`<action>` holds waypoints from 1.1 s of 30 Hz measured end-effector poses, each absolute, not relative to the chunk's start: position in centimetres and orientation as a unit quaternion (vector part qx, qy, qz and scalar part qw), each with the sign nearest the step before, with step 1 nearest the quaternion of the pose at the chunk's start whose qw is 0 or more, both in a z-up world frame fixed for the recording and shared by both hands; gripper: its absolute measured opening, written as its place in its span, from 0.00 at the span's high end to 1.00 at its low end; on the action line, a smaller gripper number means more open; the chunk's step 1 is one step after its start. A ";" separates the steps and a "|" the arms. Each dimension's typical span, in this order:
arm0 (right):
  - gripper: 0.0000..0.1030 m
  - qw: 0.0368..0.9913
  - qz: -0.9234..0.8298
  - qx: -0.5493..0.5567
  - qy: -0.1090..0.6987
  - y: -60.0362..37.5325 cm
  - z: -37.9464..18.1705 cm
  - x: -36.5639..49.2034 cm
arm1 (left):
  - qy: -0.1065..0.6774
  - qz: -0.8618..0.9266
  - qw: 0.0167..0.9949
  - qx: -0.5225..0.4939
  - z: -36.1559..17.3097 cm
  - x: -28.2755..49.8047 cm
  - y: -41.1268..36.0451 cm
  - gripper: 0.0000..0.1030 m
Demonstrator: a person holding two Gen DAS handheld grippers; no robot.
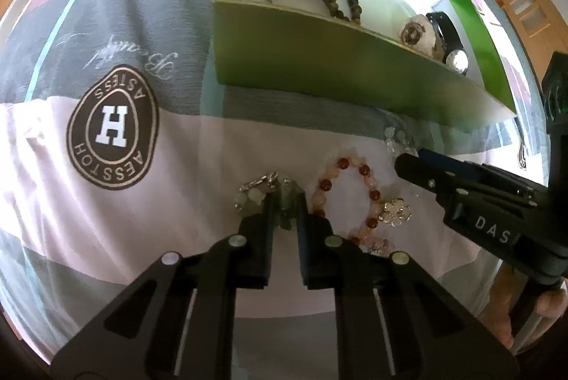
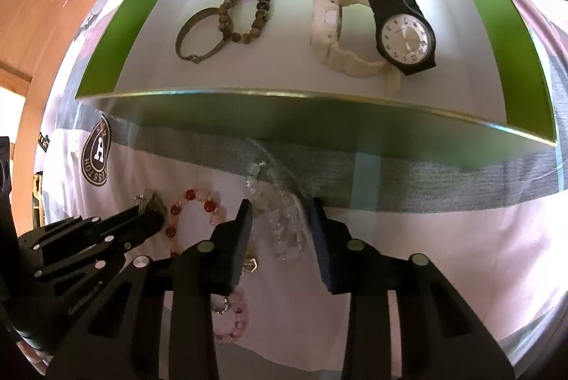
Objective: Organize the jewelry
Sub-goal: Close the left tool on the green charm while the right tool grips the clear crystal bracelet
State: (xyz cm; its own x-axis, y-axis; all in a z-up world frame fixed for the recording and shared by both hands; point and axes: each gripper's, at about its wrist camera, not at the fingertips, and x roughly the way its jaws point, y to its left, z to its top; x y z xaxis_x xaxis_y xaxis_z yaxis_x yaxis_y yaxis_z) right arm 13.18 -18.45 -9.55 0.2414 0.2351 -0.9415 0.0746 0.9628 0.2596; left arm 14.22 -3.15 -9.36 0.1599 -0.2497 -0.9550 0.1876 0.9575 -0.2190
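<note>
The left gripper (image 1: 285,202) had pinched shut on the green bracelet (image 1: 255,193); its loose beads could slip free when lifted. The right gripper (image 2: 280,220) stood part-open astride the clear bracelet (image 2: 284,227), unclamped, and might snag the red-and-pink bracelet (image 2: 198,202) beside its left finger.

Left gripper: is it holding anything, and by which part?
Yes. The left gripper is shut on the pale green bead bracelet, pinching the beaded strand at the end nearest the camera.

Pretty bright daylight overall, kinda washed out. The white floor of the green box (image 2: 284,74) is nearly blown out in both views, and its near wall is in shadow. There's a hazy glare band across the glass table (image 1: 53,35). Heavy fisheye bending, dark vignette at the corners. Stuff closest to the lens is soft, and the box rim looks smeared in the left wrist view.
</note>
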 end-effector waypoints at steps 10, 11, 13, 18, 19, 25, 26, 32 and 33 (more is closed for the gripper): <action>0.76 0.781 0.046 0.100 0.614 -18.2 -8.8 12.5 | 0.620 -0.155 0.768 -0.030 -7.8 13.5 -2.9 0.95; 0.76 0.786 0.052 0.099 0.609 -18.1 -8.3 12.3 | 0.621 -0.155 0.768 -0.029 -7.9 13.5 -2.9 0.95; 0.76 0.787 0.057 0.084 0.609 -17.5 -8.1 12.2 | 0.624 -0.157 0.765 -0.032 -8.1 13.5 -2.8 0.95; 0.76 0.780 0.059 0.077 0.618 -16.9 -9.2 12.3 | 0.624 -0.157 0.765 -0.037 -8.1 13.6 -2.7 0.95; 0.76 0.780 0.060 0.074 0.619 -16.9 -9.2 12.3 | 0.623 -0.158 0.765 -0.038 -8.0 13.6 -2.7 0.95; 0.78 0.784 0.054 0.046 0.617 -15.1 -9.8 12.8 | 0.622 -0.160 0.766 -0.039 -7.9 13.6 -2.7 0.95; 0.87 0.787 0.052 0.038 0.614 -14.8 -9.8 12.8 | 0.622 -0.160 0.766 -0.039 -7.8 13.6 -2.7 0.95; 0.93 0.788 0.052 0.067 0.610 -15.0 -9.3 12.7 | 0.619 -0.159 0.768 -0.041 -7.7 13.6 -2.8 0.95; 0.93 0.788 0.053 0.070 0.609 -15.3 -9.1 12.7 | 0.618 -0.159 0.769 -0.041 -7.5 13.6 -2.7 0.95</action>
State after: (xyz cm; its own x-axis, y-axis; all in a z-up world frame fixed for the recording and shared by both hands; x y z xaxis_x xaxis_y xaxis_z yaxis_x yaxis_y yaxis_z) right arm 12.71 -15.34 -9.13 0.2518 0.1689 -0.9529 0.0024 0.9845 0.1752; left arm 13.57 -2.75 -7.55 0.1860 -0.2948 -0.9373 0.1942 0.9461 -0.2591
